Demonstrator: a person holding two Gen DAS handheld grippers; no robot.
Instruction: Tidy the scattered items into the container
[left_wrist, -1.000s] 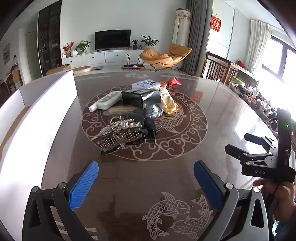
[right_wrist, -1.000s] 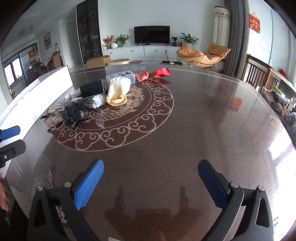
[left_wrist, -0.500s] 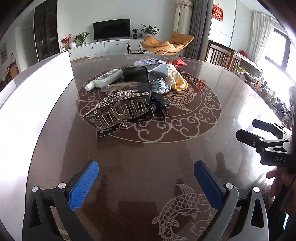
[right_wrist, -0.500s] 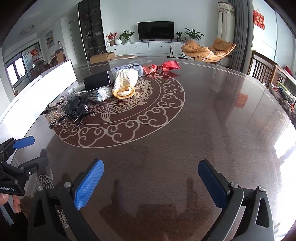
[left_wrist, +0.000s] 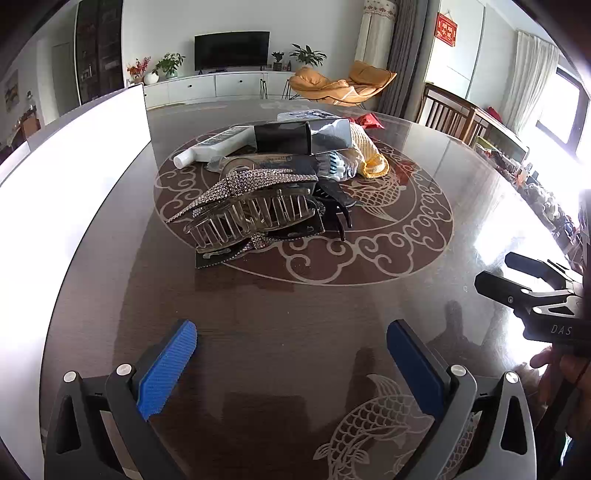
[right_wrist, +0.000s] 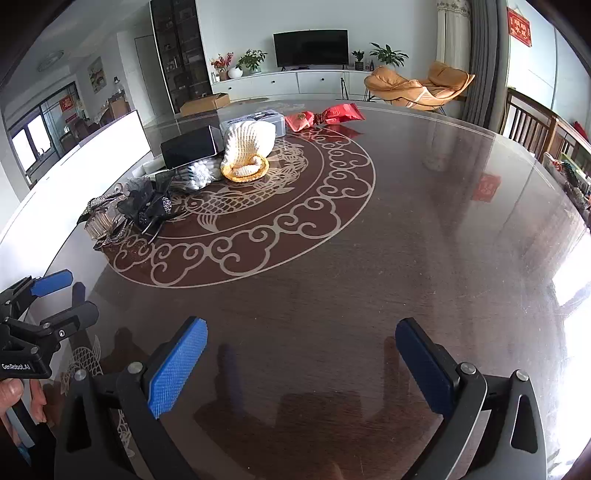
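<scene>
- Right now the left gripper (left_wrist: 290, 363) hangs over the near part of the dark table (left_wrist: 280, 314), its blue pads spread wide with nothing between them.
- Ahead of it lies a rhinestone hair clip (left_wrist: 247, 206), the nearest item of the pile, resting on a dark card on the table's round pattern.
- Just beside the clip on its right sits a black hair clip (left_wrist: 334, 197), touching it.
- Farther back are a white tube (left_wrist: 212, 147) lying on its side, a black box (left_wrist: 282, 137) and a cream knitted piece with a yellow rim (left_wrist: 367, 153), all crowded together.
- A white container (left_wrist: 74, 177) runs along the left edge of the table; its wall stands upright and its inside cannot be seen from either view.
- The right gripper (right_wrist: 301, 365) is likewise spread wide and holds nothing, over bare table well to the right of the pile.
- From the right wrist view the knitted piece (right_wrist: 249, 147) and two red packets (right_wrist: 327, 115) lie at the far side, and the left gripper (right_wrist: 51, 299) shows at the left edge, with a hand (right_wrist: 11, 397) below it.
- In the left wrist view the right gripper (left_wrist: 532, 280) shows at the right edge, also parted.
</scene>
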